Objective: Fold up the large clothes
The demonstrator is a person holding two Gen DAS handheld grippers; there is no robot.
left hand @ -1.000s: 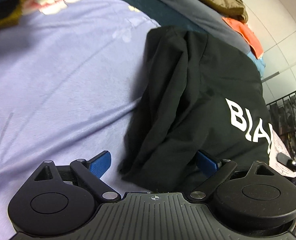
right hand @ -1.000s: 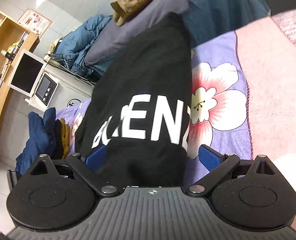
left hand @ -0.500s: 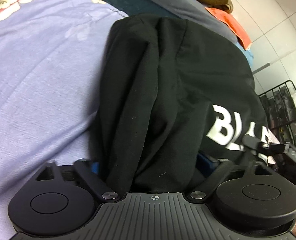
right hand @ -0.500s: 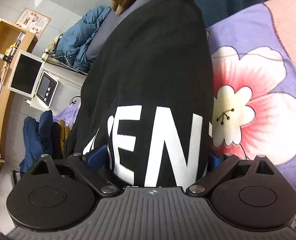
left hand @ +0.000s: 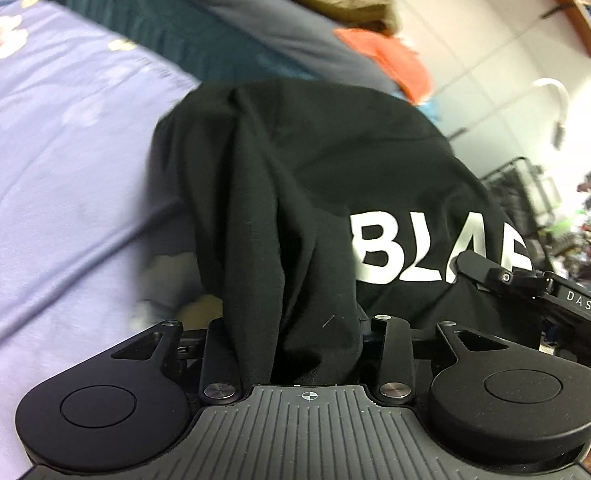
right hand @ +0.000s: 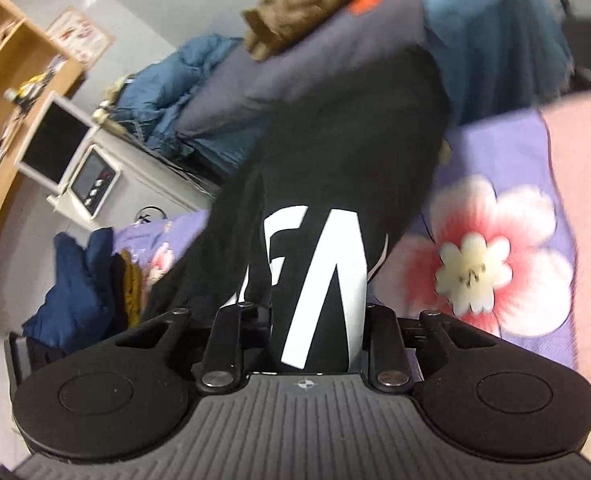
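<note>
Lilac floral bedsheet (left hand: 63, 168) lay underneath it all, and on it the black printed T-shirt (left hand: 315, 168) ran lengthwise away from both claws, its near hem bunched between each set of jaws. Left gripper (left hand: 295, 344) was closing on the plain side fold, seemingly pinching cloth, though motion blur hid the pads. Right gripper (right hand: 315, 336) was closing on the lettered edge, fabric squeezed between. Both sat equally near; beyond the far end waited a pile of jackets (right hand: 295, 12).
</note>
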